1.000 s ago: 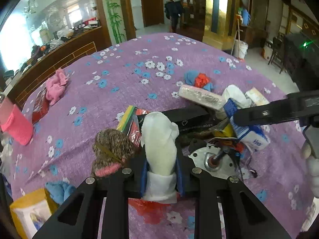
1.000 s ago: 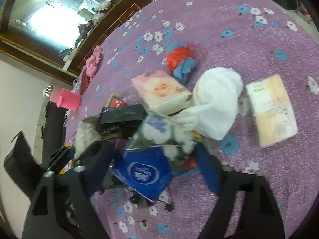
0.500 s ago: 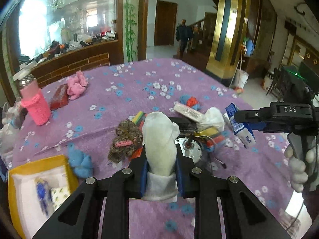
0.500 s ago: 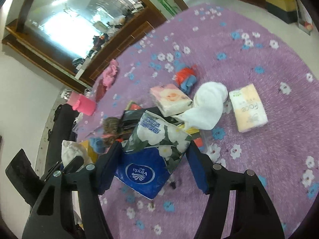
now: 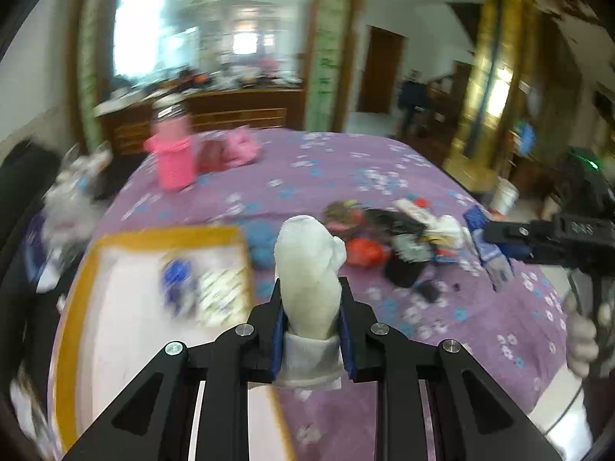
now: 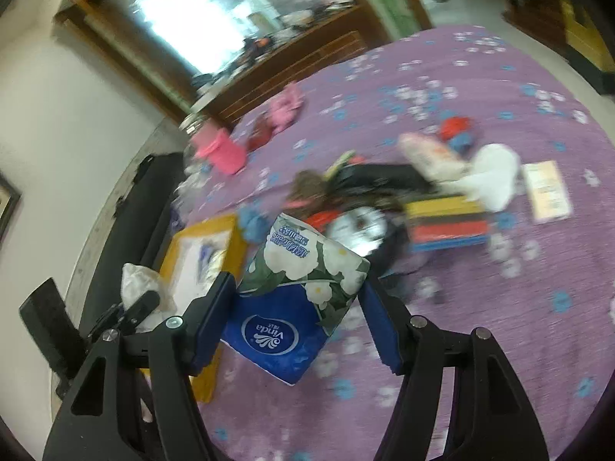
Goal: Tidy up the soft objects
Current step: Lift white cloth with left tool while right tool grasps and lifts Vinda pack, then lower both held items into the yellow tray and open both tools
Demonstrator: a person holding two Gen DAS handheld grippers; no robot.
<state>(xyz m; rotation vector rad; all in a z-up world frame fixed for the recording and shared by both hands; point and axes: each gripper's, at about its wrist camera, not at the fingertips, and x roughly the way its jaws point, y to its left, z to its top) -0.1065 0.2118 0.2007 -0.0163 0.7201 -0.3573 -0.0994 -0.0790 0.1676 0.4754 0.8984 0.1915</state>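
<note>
My left gripper (image 5: 310,296) is shut on a white sock (image 5: 309,269) and holds it above the purple flowered cloth, beside the right edge of a yellow-rimmed box (image 5: 161,234). My right gripper (image 6: 300,288) is shut on a blue Vinda tissue pack (image 6: 296,299) and holds it in the air over the cloth; it also shows in the left wrist view (image 5: 490,253). The yellow box (image 6: 200,253) lies to its left. A pile of mixed things (image 6: 365,199) with a white cloth (image 6: 492,180) lies further on.
A pink bottle (image 5: 173,157) and pink cloth (image 5: 240,146) stand at the far left of the table. A blue fluffy item (image 5: 259,246) lies beside the box. A cream tissue pack (image 6: 546,192) lies at the right. A wooden counter runs behind.
Both grippers have lifted and swung left with their loads. The yellow box has come nearer in both views and the pile has dropped back to the right.
</note>
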